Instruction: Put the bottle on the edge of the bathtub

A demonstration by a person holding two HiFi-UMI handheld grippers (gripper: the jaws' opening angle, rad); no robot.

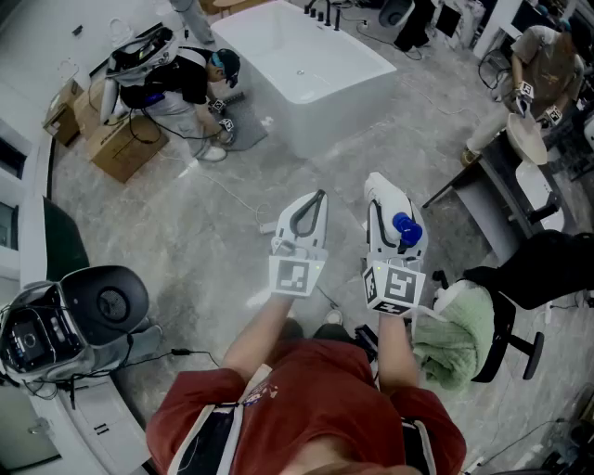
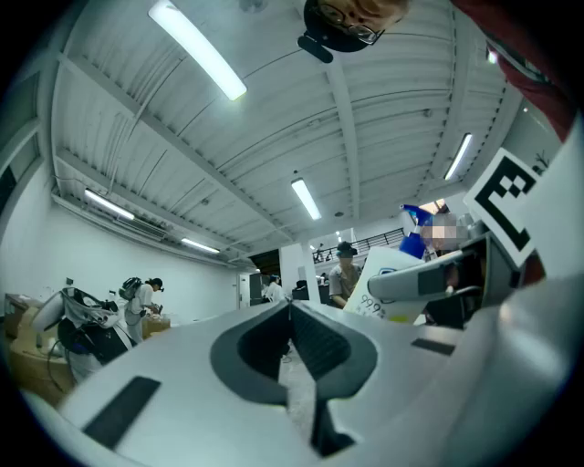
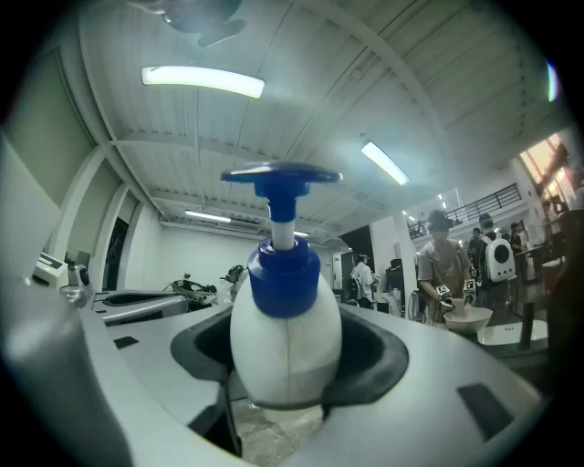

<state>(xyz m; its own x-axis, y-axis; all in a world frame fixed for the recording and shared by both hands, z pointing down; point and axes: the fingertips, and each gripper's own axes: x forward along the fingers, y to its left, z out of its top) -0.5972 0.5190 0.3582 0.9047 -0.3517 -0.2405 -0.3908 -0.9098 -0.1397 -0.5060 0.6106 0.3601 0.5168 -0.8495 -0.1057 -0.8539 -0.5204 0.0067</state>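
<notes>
Our right gripper point(image 1: 392, 213) clamps the white bottle point(image 3: 285, 337) upright, blue pump topmost; label point(image 2: 388, 296) partly reads "99". Left gripper point(image 2: 290, 310) closed, empty.

Right tongs point(image 1: 385, 209) hide most of the bottle point(image 1: 406, 229).

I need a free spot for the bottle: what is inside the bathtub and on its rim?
The bathtub holds nothing but a small drain. Its rim looks bare, and dark taps stand at the far end. The near inner wall is hidden.
</notes>
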